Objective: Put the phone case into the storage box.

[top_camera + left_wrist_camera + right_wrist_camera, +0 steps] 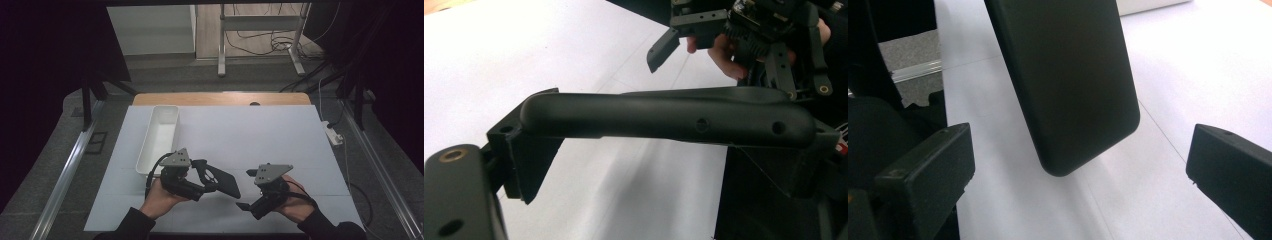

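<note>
The white sheet [260, 150] covers most of the wooden table [220, 98]. On its left part lies a long white tray [159, 137], its length running away from the person, just beyond the left gripper.

The left gripper [202, 175], low on the sheet in the high view, holds a flat black phone-like slab [226, 182] — its jaws are closed onto the slab's near end. The slab is lifted off the sheet, and its long axis runs across the table, the free end pointing toward the right gripper [246, 189] and slightly toward the person. In the left gripper view the slab [669, 117] is seen edge-on, lying crosswise with small holes along its side.

The right gripper's jaws stand wide apart — in its own view the slab's rounded free end [1068, 85] hangs between them, touching neither. Nothing lies between the two grippers besides the slab.
</note>
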`<control>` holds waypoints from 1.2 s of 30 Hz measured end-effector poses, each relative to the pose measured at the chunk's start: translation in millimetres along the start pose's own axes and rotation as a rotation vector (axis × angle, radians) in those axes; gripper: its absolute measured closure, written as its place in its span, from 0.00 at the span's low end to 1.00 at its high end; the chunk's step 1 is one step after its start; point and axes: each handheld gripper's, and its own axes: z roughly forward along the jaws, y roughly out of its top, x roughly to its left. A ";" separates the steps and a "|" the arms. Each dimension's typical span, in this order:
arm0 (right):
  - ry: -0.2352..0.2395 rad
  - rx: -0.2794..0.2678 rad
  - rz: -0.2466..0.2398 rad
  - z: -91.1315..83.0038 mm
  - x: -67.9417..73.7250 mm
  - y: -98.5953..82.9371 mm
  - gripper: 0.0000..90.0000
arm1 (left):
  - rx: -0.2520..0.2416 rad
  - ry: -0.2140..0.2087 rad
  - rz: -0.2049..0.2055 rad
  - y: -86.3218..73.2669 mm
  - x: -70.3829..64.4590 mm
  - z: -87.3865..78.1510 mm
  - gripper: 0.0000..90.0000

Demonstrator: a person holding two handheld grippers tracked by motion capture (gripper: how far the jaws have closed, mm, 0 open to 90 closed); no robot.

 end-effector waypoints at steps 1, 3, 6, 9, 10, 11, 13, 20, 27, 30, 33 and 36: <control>-0.006 0.002 0.006 0.1 -0.6 0.0 0.00 | 0.004 0.010 0.000 0.8 0.1 0.3 0.15; -0.021 -0.003 0.029 -0.1 -0.8 0.0 0.00 | 0.006 0.025 -0.003 2.3 -0.2 1.6 0.15; -0.037 -0.009 0.040 -0.3 -0.5 0.2 0.00 | 0.013 0.044 -0.008 4.4 -0.8 3.7 0.15; -0.058 -0.005 0.039 0.0 0.9 0.7 0.00 | 0.014 0.068 -0.026 7.3 -0.5 6.0 0.15; -0.067 0.001 0.039 0.4 1.6 1.1 0.00 | 0.016 0.072 -0.029 8.0 -0.4 6.4 0.15; -0.071 0.007 0.040 0.8 2.0 1.3 0.00 | 0.017 0.076 -0.035 8.7 -0.3 6.9 0.15; -0.079 0.012 0.040 2.1 3.2 1.5 0.00 | 0.017 0.085 -0.043 10.5 -0.6 8.7 0.15; -0.119 0.045 0.055 7.1 5.4 1.1 0.00 | 0.026 0.113 -0.075 14.9 -2.1 15.8 0.15; -0.154 0.071 0.112 12.7 4.3 2.5 0.00 | 0.028 0.127 -0.092 20.4 -5.6 22.3 0.15; -0.163 0.083 0.113 14.2 4.0 3.0 0.00 | 0.027 0.126 -0.101 22.8 -7.5 24.7 0.15; -0.174 0.085 0.107 16.0 4.4 3.3 0.01 | 0.028 0.126 -0.113 24.8 -9.1 27.4 0.15; -0.196 0.089 0.105 17.3 3.7 3.4 0.05 | 0.028 0.125 -0.123 26.3 -10.3 29.6 0.15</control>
